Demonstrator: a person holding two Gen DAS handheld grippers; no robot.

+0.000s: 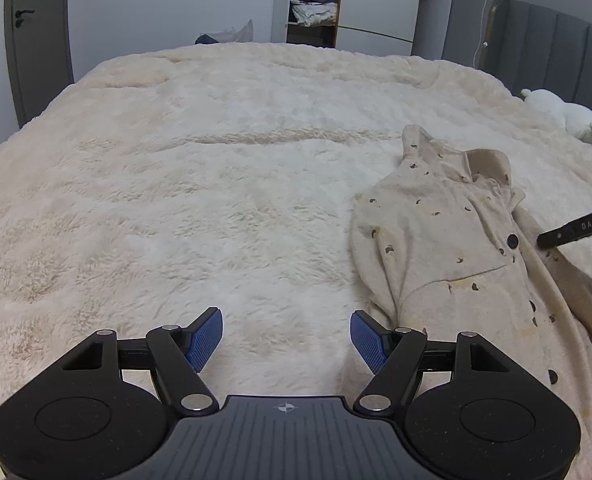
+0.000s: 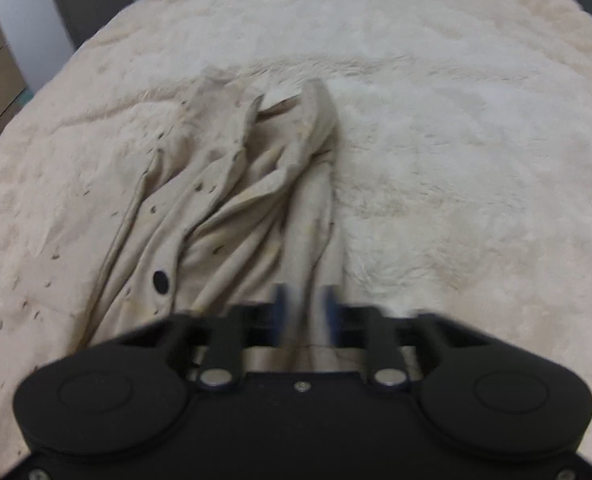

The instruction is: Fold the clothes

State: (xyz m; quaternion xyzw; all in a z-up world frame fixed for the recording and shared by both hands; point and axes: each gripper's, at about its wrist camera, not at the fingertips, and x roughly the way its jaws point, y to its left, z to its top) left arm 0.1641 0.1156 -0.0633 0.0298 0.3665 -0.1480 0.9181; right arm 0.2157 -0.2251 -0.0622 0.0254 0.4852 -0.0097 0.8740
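A fluffy cream blanket (image 1: 200, 184) covered the bed, a grey door (image 1: 36, 36) and open wardrobe (image 1: 316, 0) behind. The beige spotted button-up garment (image 1: 448, 240) lay crumpled at the bed's right. Left tongs (image 1: 286, 340) hung released; right tongs (image 2: 304, 312), lettered "DAS", clenched its fabric.

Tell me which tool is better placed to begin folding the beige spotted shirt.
The right tool: it already pinches the beige spotted shirt. The left tool hangs open above bare blanket.

Fluffy cream blanket (image 1: 216, 168) over the bed, white plush toy (image 1: 564, 114) by the grey headboard (image 1: 552, 44), open wardrobe (image 1: 316, 0) behind.
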